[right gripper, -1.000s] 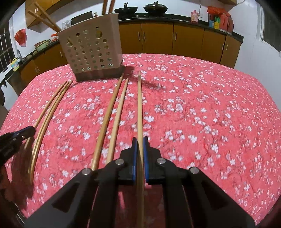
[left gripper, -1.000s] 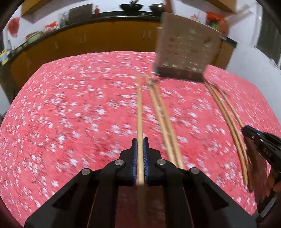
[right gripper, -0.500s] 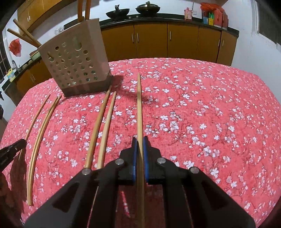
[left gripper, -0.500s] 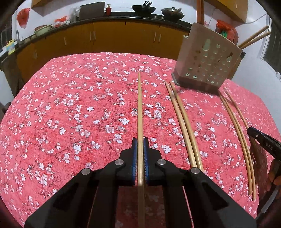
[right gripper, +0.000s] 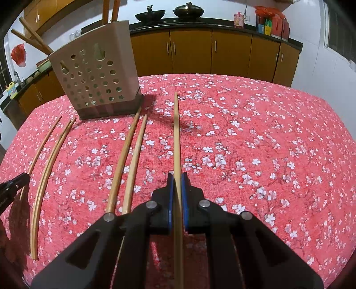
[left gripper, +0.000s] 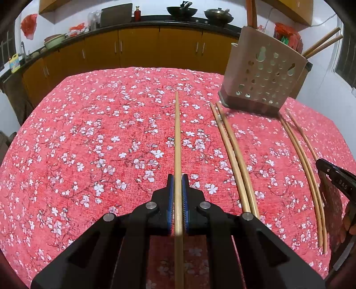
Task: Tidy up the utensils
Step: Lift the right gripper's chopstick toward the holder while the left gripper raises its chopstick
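Note:
My left gripper (left gripper: pixel 177 177) is shut on a wooden chopstick (left gripper: pixel 177 137) that points forward above the red floral tablecloth. My right gripper (right gripper: pixel 176 176) is shut on another wooden chopstick (right gripper: pixel 176 133), also held above the cloth. A beige perforated utensil holder (left gripper: pixel 264 77) stands at the far right in the left wrist view and at the far left in the right wrist view (right gripper: pixel 95 73), with several chopsticks standing in it. Loose chopsticks lie on the cloth: a pair (left gripper: pixel 233 155) and a group of three (left gripper: pixel 304 164), also seen in the right wrist view (right gripper: pixel 126 160).
The table (left gripper: pixel 89 133) is covered with a red cloth with white blossoms. Orange kitchen cabinets (left gripper: pixel 138 49) and a dark counter with woks (right gripper: pixel 169 14) run behind it. The other gripper's tip shows at each view's edge (left gripper: pixel 333 175).
Both grippers have risen and tilted, each keeping its chopstick. The holder now sits farther right in the left view and farther left and larger in the right view.

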